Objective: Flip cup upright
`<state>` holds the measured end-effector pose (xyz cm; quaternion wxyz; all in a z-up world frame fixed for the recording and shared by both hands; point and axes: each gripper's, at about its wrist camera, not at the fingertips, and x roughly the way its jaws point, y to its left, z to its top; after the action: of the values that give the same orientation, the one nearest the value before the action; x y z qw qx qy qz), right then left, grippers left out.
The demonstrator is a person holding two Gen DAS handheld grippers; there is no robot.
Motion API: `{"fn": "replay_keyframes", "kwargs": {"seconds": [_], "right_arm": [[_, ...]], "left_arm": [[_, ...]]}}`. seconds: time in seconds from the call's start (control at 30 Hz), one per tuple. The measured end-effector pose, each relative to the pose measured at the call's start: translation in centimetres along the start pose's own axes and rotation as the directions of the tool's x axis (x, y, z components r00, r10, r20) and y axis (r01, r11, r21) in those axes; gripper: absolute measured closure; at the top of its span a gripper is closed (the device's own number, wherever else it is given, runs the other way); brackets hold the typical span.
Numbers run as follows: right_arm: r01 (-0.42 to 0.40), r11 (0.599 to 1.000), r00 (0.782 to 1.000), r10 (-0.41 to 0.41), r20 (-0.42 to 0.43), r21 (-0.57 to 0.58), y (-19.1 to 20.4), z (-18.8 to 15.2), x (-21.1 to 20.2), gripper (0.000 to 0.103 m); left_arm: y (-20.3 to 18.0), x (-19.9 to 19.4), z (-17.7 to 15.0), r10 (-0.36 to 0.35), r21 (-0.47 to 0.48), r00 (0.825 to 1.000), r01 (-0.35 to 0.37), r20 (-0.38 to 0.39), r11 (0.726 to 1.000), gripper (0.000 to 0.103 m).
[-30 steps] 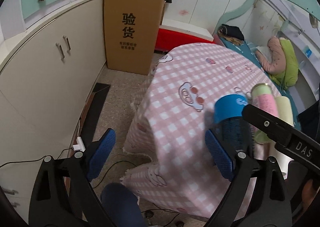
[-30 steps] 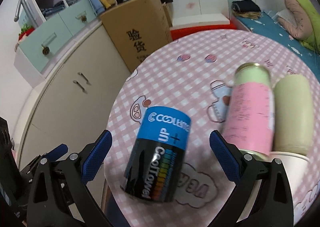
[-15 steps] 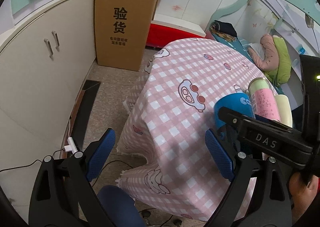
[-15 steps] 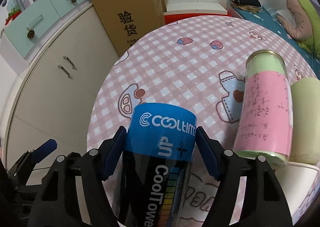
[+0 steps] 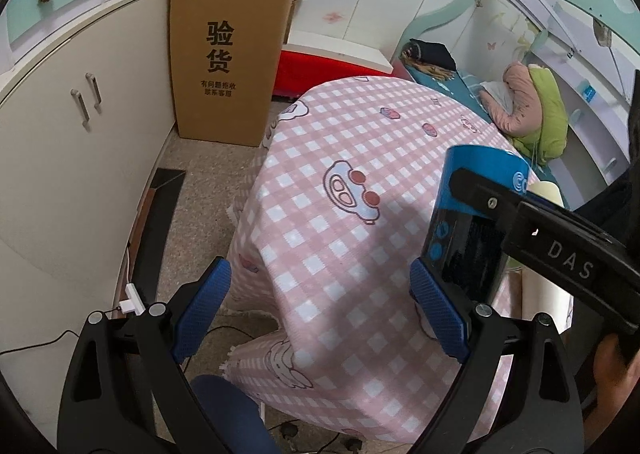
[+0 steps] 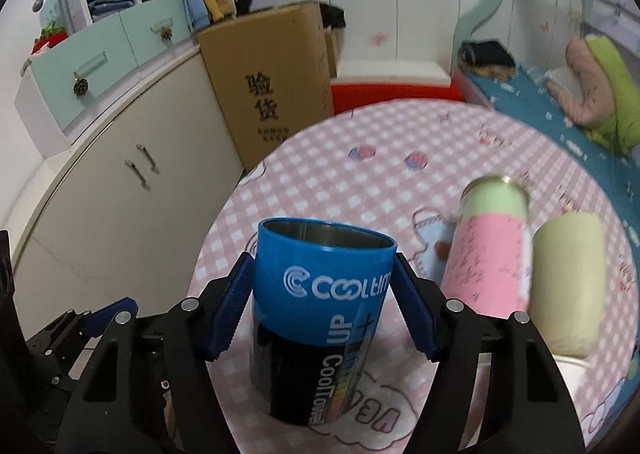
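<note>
A blue-and-black cup stands almost upright on the pink checked tablecloth, its open metal-lined mouth facing up. My right gripper is shut on the cup, one blue pad pressed to each side of its blue band. Whether its base rests on the cloth I cannot tell. In the left wrist view the cup rises at the right of the table, with the right gripper's black finger across it. My left gripper hangs open over the table's near edge, left of the cup, holding nothing.
A pink-and-green can and a pale green cup lie side by side right of the held cup. A tall cardboard box and cream cabinets stand left of the table. A bed is behind it. A blue seat sits below.
My right gripper has shut on the cup, which lay on its side, and tipped it up until its mouth faces upward. The left gripper stays open with little movement.
</note>
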<state>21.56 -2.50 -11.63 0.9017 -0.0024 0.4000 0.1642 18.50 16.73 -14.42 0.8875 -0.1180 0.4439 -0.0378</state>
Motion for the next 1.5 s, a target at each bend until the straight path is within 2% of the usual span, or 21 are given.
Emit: {"fn": "replay_keyframes", "kwargs": {"seconds": [0.13,0.23,0.47,0.83,1.2,1.3,1.5], "right_arm": [[0.05,0.998,0.997,-0.047,0.057,-0.04,0.3,-0.2,-0.6,0.037],[0.057,0.997,0.995,-0.052,0.09,-0.045,0.2,-0.5,-1.0,0.037],[0.038,0.999,0.996,-0.035,0.084,-0.038,0.0,-0.9,-1.5,0.037],[-0.015,1.0,0.99,0.019,0.141,-0.025,0.0,-1.2,-4.9,0.03],[-0.026,0.999,0.976,0.02,0.216,0.023,-2.2,-2.9,-11.0,0.028],[-0.016,1.0,0.97,0.009,0.243,0.026,-2.9,-3.7,-13.1,0.02],[0.0,1.0,0.951,-0.007,0.308,0.022,-3.7,-5.3,-17.7,0.019]], "left_arm": [[-0.6,-0.1,0.0,0.006,0.01,1.0,-0.006,0.004,1.0,0.012],[-0.8,-0.1,0.0,0.009,0.014,1.0,-0.009,0.002,1.0,0.011],[-1.0,-0.5,-0.1,0.021,0.015,1.0,-0.021,0.002,1.0,0.012],[-2.0,-2.9,-0.5,0.04,0.027,0.998,-0.041,0.042,0.999,0.011],[-5.6,-6.4,-1.5,0.057,0.084,0.992,-0.067,0.116,0.994,0.012],[-6.8,-7.4,-1.8,0.052,0.107,0.989,-0.067,0.137,0.992,0.011],[-9.0,-10.1,-2.7,0.059,0.129,0.979,-0.085,0.196,0.988,0.011]]}}
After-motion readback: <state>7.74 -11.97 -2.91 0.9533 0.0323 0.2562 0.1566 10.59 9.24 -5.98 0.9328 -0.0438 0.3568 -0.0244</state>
